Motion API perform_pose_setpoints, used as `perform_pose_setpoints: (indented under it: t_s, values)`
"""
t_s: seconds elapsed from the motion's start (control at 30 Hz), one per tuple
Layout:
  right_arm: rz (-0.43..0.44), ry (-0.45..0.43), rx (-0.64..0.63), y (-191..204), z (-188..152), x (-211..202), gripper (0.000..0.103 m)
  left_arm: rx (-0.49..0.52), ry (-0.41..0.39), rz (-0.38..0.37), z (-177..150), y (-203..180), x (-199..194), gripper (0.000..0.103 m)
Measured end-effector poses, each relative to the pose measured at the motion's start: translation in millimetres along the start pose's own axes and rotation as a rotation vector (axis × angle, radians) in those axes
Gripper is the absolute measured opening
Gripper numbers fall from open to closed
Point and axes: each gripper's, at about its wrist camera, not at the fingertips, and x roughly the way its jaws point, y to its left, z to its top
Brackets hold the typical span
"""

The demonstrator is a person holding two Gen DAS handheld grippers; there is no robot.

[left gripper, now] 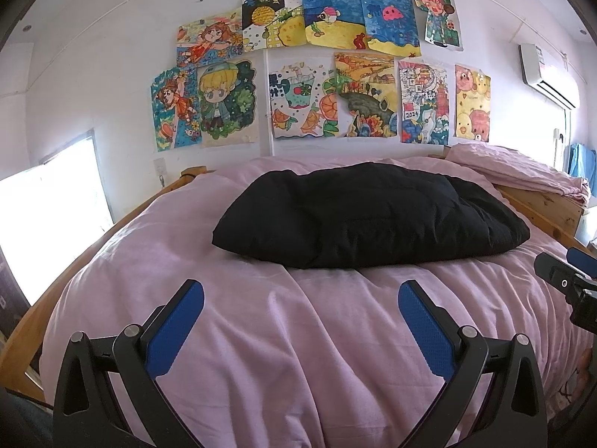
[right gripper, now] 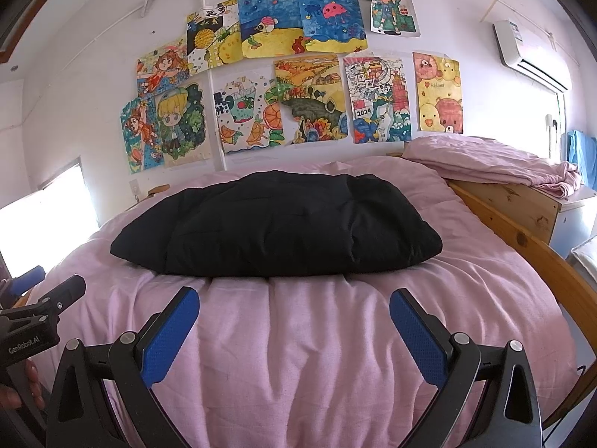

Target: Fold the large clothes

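Observation:
A black padded garment (left gripper: 369, 216) lies folded into a thick bundle on the pink bed cover (left gripper: 298, 336); it also shows in the right wrist view (right gripper: 276, 224). My left gripper (left gripper: 300, 291) is open and empty, held above the cover in front of the bundle and apart from it. My right gripper (right gripper: 294, 298) is open and empty, likewise in front of the bundle. The right gripper shows at the right edge of the left wrist view (left gripper: 567, 280), and the left gripper at the left edge of the right wrist view (right gripper: 41, 310).
A wooden bed frame (right gripper: 522, 239) runs along the right side. A folded pink sheet (right gripper: 492, 164) lies on a wooden stand at the back right. Children's drawings (left gripper: 317, 67) cover the wall behind. A bright window (left gripper: 48, 209) is at left, an air conditioner (right gripper: 530, 52) at upper right.

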Motion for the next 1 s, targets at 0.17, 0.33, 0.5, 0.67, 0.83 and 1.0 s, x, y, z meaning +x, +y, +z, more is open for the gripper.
perform_pose_setpoints:
  t_s: [0.17,0.33,0.5,0.67,0.83,1.0]
  values:
    - [0.001,0.0,-0.001,-0.6,-0.1,-0.1,0.103,0.0,-0.001,-0.002,-0.7,-0.4,-0.4,0.102]
    - [-0.001,-0.001,0.001,1.1,-0.4,0.2,0.103,-0.001,-0.002,0.001,-0.6,0.0,-0.6,0.102]
    - [0.0,0.0,0.0,1.4,-0.8,0.4,0.103,-0.001,-0.001,0.002,-0.8,0.0,-0.6,0.102]
    - [-0.002,-0.001,0.002,2.3,-1.0,0.5,0.103,0.0,-0.001,0.001,-0.4,2.2,-0.2,0.102]
    - [-0.001,-0.001,0.001,1.8,-1.1,0.5,0.103,0.002,-0.001,0.0,-0.7,2.5,-0.3,0.102]
    - [-0.002,-0.001,0.001,2.5,-1.2,0.5,0.103,0.002,0.001,0.0,-1.5,2.7,-1.2,0.102]
